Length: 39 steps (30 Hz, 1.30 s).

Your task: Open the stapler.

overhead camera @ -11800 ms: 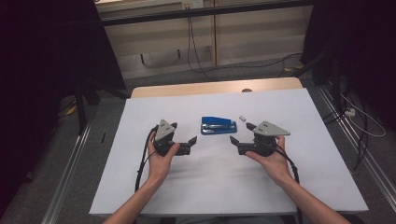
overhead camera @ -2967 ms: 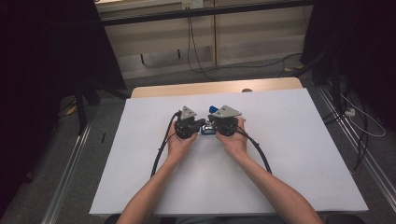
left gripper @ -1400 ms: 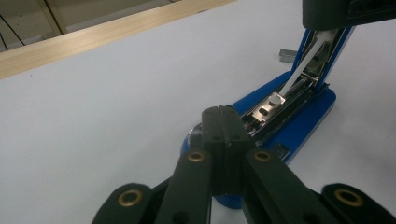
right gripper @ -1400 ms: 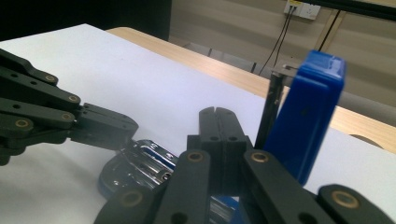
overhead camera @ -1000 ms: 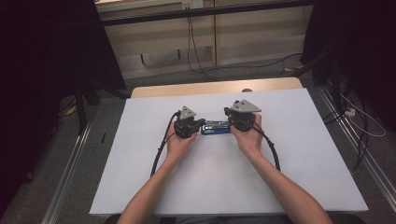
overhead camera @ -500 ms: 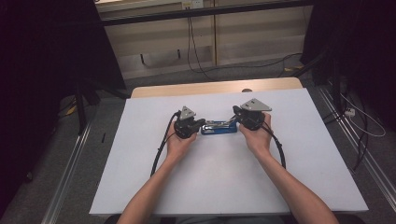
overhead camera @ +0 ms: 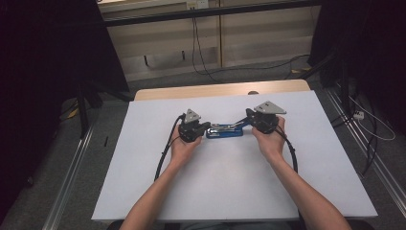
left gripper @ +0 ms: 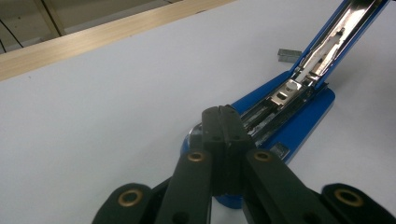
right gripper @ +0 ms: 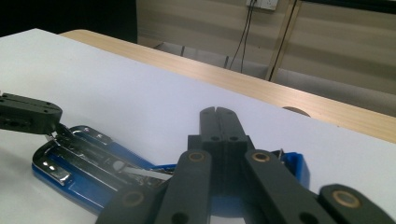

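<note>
A blue stapler [overhead camera: 225, 131] lay near the centre of the white table [overhead camera: 230, 191], w/ its base flat on the surface and its top arm swung up & open, rising toward the right side of the high view. The left gripper [overhead camera: 205, 126] sat at the stapler's left end, held by the person's left hand [overhead camera: 183, 146]; the right gripper [overhead camera: 248, 116] was at the raised right end, held by the right hand [overhead camera: 269, 139]. In the left gripper view the left gripper [left gripper: 223, 125] had its two black jaws pressed together w/ no gap visible, tip resting against the rear of the stapler [left gripper: 285, 107] base; whether anything was pinched between them can't be told. The open top arm ran up toward the upper right corner there, showing the metal staple channel, and a small strip of staples [left gripper: 289, 54] lay on the table just beside it. In the right gripper view the right gripper [right gripper: 217, 122] also had jaws together, sitting over the blue end of the stapler [right gripper: 93, 163]; can't tell if they clamped on it. At left in that view the other gripper's black tip [right gripper: 28, 114] touched the far end of the metal channel. A light wood edge [overhead camera: 220, 89] ran along the table's far side.
</note>
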Motion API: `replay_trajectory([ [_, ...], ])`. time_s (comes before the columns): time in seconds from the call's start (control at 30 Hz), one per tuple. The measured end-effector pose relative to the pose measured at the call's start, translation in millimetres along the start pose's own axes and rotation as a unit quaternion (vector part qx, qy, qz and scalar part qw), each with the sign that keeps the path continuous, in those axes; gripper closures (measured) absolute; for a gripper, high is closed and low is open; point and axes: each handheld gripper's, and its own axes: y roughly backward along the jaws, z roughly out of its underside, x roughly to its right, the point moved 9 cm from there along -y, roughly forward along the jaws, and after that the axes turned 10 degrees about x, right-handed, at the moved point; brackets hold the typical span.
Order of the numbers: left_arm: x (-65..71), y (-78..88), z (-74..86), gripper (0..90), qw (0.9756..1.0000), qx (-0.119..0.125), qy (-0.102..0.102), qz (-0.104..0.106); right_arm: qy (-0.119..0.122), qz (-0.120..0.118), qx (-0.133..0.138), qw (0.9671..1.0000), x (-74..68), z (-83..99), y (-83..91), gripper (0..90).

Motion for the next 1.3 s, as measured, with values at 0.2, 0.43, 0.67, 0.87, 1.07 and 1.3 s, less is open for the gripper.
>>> replay_trajectory([
  [0.2,0.2,0.0,0.0,90.0,1.0000,0.001,0.000,0.000,-0.005,-0.005,0.003,1.0000,5.1,3.2,2.7,90.0],
  [0.43,0.5,0.0,0.3,90.0,1.0000,0.004,0.004,-0.001,-0.013,-0.007,0.003,0.9999,10.5,10.7,5.1,90.0],
  [0.67,0.9,0.2,0.1,90.0,1.0000,0.001,0.003,-0.005,-0.003,-0.025,0.004,0.9997,14.0,14.6,7.6,90.0],
  [0.87,0.8,0.2,0.2,90.0,1.0000,0.001,0.006,-0.004,0.005,-0.032,-0.005,0.9994,14.9,20.3,11.5,90.0],
  [1.07,0.9,0.2,0.2,90.0,1.0000,0.002,0.004,-0.004,0.006,-0.036,-0.008,0.9993,15.9,25.0,13.0,90.0],
  [1.3,0.4,0.1,0.1,90.0,1.0000,0.002,0.006,-0.003,0.004,-0.030,-0.014,0.9994,22.8,30.9,16.0,90.0],
])
